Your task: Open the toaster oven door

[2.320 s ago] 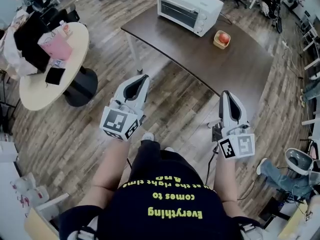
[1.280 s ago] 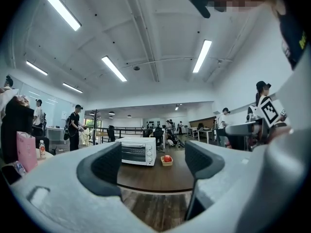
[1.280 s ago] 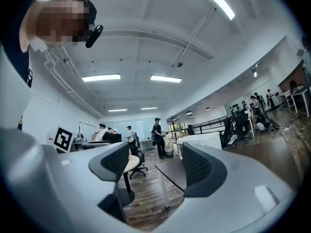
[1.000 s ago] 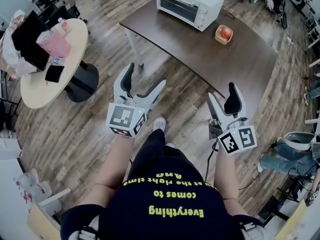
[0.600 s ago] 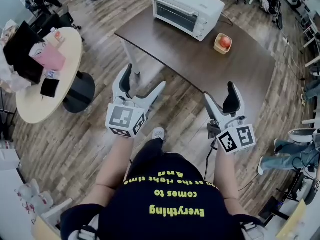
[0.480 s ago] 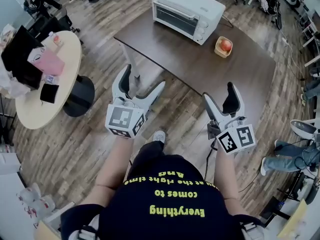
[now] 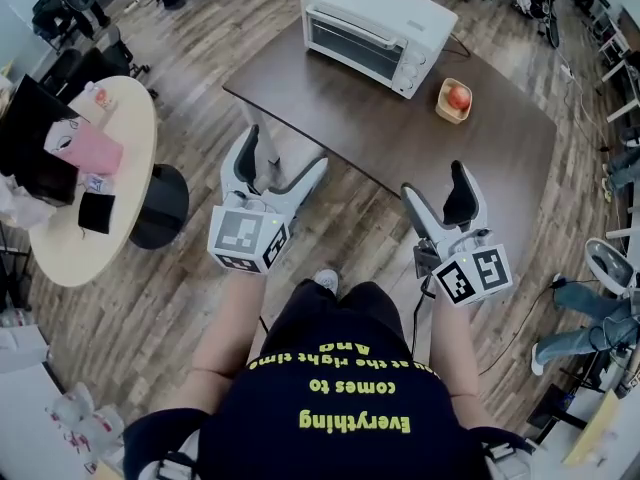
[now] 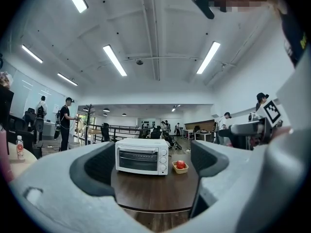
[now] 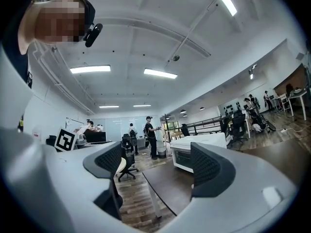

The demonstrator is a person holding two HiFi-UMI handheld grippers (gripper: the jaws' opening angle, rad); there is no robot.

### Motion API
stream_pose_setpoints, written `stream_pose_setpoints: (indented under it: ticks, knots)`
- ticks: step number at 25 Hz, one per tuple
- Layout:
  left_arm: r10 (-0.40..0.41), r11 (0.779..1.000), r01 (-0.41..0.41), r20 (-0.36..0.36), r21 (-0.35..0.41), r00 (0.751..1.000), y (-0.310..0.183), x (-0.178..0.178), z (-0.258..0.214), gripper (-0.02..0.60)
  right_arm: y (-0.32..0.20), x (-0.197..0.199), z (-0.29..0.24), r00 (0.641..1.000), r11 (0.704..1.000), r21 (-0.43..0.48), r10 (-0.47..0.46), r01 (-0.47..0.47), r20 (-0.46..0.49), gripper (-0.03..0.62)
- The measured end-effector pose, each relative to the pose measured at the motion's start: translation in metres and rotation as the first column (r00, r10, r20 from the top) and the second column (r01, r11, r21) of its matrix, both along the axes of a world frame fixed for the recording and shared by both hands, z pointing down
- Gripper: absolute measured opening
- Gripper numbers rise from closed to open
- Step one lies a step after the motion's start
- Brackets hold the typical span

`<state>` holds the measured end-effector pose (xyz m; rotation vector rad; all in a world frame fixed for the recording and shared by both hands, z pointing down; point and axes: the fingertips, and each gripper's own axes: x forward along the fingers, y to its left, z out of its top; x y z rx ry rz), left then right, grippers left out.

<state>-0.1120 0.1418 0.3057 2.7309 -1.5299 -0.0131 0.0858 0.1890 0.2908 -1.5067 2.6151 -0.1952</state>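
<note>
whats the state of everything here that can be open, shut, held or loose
toaster oven door, closed
left hand-held gripper, open, jaws have just been opening, nothing between them
right hand-held gripper, open, jaws have just been opening, nothing between them
apple, sitting in its tray, not held

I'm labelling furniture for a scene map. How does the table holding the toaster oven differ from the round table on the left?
The toaster oven table is dark brown with straight edges; the round table is pale. The toaster oven table shows a white leg, the round table one black pedestal. The first holds a white toaster oven, the second a pink bag. Both stand on plank flooring.
</note>
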Motion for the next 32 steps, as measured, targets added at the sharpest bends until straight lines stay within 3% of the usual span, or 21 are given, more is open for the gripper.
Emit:
stream_pose_setpoints:
  ticks: [8,17,32]
  knots:
    - [-0.024,0.999,0.024,-0.005,-0.034,1.000,-0.027,-0.008,0.015,0.491,-0.030,-0.002,0.008,1.000,1.000,-0.024,-0.013,0.013,-0.001,0.437]
    - [-0.101,0.995,0.101,0.009,-0.019,0.995,-0.087,-0.012,0.010,0.491,-0.111,-0.009,0.003,0.995,0.995,-0.012,-0.101,0.101,-0.004,0.437]
    - [-0.172,0.984,0.173,0.025,-0.040,0.985,-0.222,0.037,0.017,0.491,-0.253,0.050,0.012,0.985,0.984,-0.034,-0.174,0.174,0.009,0.436]
